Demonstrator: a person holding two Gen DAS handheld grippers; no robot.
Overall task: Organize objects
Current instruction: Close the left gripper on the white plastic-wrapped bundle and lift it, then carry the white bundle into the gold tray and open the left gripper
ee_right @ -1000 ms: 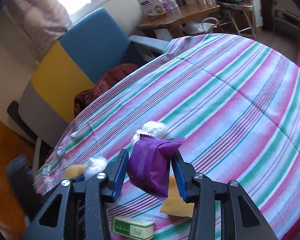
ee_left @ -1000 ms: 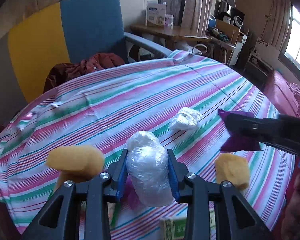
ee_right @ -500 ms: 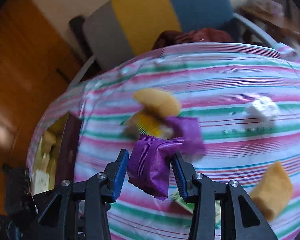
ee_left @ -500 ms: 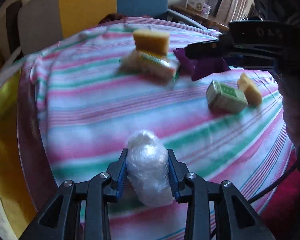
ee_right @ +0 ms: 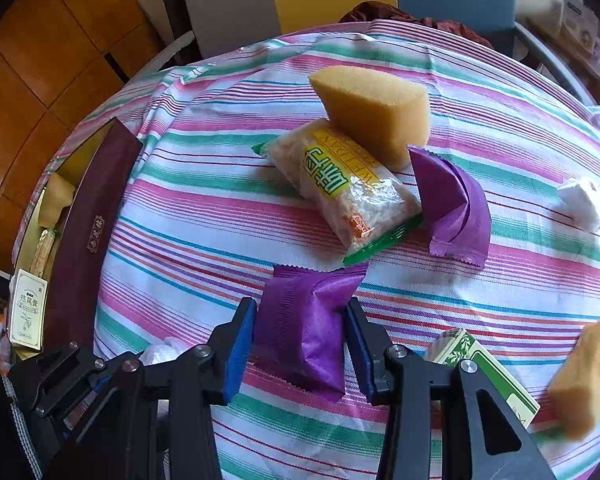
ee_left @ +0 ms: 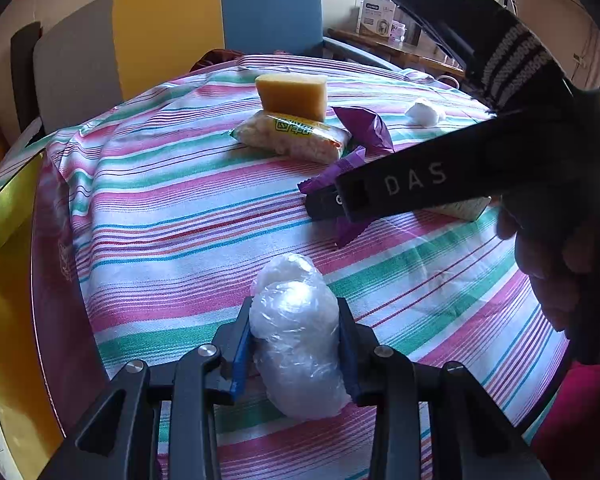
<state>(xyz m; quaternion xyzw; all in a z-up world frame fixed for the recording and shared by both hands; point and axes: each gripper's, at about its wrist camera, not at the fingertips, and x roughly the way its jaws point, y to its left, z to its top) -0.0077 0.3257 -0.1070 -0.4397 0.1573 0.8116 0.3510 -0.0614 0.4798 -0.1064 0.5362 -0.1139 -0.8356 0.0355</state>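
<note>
Left claw [ee_left: 296, 344] is clenched on a clear plastic-wrapped bundle [ee_left: 298, 332], which sits squeezed between its blue pads above the striped desk [ee_left: 172, 216] near the left edge. Right claw [ee_right: 300, 340] grips a purple packet [ee_right: 306, 320] between its pads. Out toward the desk's middle lie a second purple packet [ee_right: 452, 204], a noodle bag [ee_right: 340, 184] and a yellow sponge [ee_right: 372, 108].
</note>
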